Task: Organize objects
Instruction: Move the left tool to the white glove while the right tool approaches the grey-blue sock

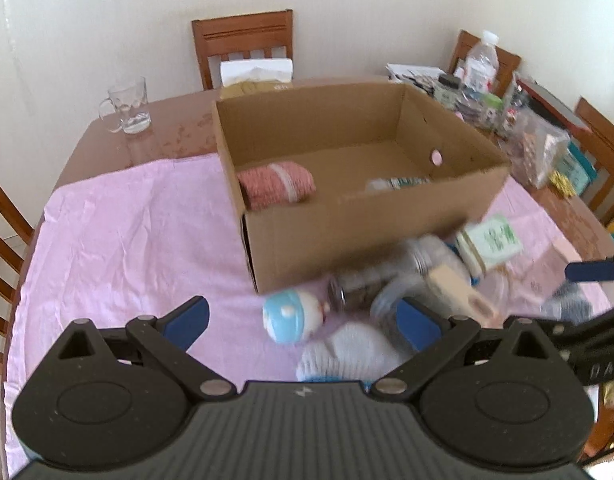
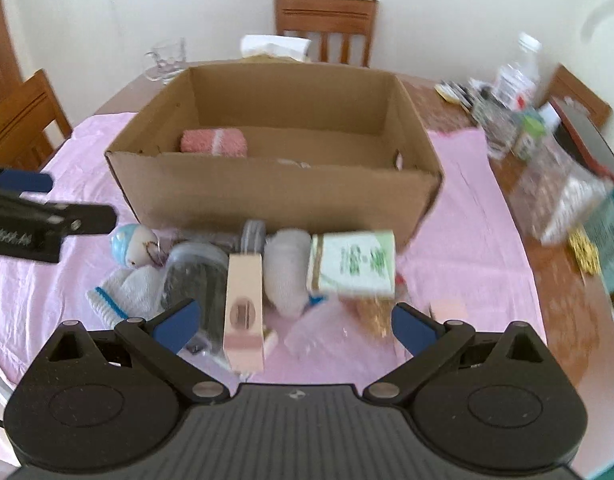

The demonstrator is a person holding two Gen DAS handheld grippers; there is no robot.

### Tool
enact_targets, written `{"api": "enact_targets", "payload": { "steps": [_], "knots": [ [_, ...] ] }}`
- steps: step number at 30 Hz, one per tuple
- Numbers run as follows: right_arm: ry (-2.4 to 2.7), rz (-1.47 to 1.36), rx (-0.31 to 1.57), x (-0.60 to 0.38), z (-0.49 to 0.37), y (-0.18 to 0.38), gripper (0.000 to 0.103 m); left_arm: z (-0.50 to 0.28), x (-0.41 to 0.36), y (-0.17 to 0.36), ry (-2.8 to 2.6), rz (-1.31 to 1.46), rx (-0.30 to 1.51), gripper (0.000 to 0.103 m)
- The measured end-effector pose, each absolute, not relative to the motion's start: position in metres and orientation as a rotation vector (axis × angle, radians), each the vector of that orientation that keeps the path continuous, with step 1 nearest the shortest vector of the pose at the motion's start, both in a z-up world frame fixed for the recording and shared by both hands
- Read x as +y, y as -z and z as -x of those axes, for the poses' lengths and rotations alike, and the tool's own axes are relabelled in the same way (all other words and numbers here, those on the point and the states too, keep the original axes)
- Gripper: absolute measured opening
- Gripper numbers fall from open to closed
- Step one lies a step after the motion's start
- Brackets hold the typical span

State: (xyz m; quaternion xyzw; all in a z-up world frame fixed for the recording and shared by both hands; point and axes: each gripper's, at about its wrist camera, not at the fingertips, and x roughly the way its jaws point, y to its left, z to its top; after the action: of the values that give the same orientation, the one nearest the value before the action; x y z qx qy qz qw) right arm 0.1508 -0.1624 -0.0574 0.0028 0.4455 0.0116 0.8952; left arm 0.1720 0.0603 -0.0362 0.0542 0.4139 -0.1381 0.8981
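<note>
Both claws are gaping wide and holding nothing. Left claw (image 1: 303, 322) is hanging over the blue toy (image 1: 293, 316) and white sock (image 1: 347, 352). Right claw (image 2: 295, 322) is hanging over the pink box (image 2: 244, 308), beside the green box (image 2: 353, 262). All are lying on the pink cloth (image 2: 467, 240) in front of the big box (image 2: 275, 196), which is holding a pink roll (image 2: 214, 142).

Plain cream walls (image 2: 447, 8), evenly daylit. Round glossy brown wooden table (image 1: 179, 124), partly covered by wrinkled pink cloth (image 1: 127, 248). Slatted brown wooden chairs around it: one at far side (image 2: 327, 20), others at left (image 2: 23, 120) and right (image 1: 603, 160).
</note>
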Motion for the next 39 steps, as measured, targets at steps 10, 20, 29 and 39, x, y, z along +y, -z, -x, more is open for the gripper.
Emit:
{"api": "enact_targets", "payload": {
  "steps": [10,20,29,39],
  "knots": [
    [0.097,-0.045,0.953,-0.149,-0.117,0.065,0.103,-0.154,0.066,0.063,0.376,-0.163,0.891,0.1],
    [0.185,-0.07,1.015,-0.174,-0.093,0.089,0.103,-0.152,0.052,0.085,0.375,-0.179,0.939,0.1],
    [0.192,-0.024,1.068,-0.227,-0.096,0.106,0.103,-0.155,0.032,0.105,0.295,-0.151,0.991,0.1],
    [0.025,0.101,1.114,-0.277,-0.108,0.127,0.103,-0.16,0.021,0.12,0.163,-0.117,1.041,0.1]
  ]
}}
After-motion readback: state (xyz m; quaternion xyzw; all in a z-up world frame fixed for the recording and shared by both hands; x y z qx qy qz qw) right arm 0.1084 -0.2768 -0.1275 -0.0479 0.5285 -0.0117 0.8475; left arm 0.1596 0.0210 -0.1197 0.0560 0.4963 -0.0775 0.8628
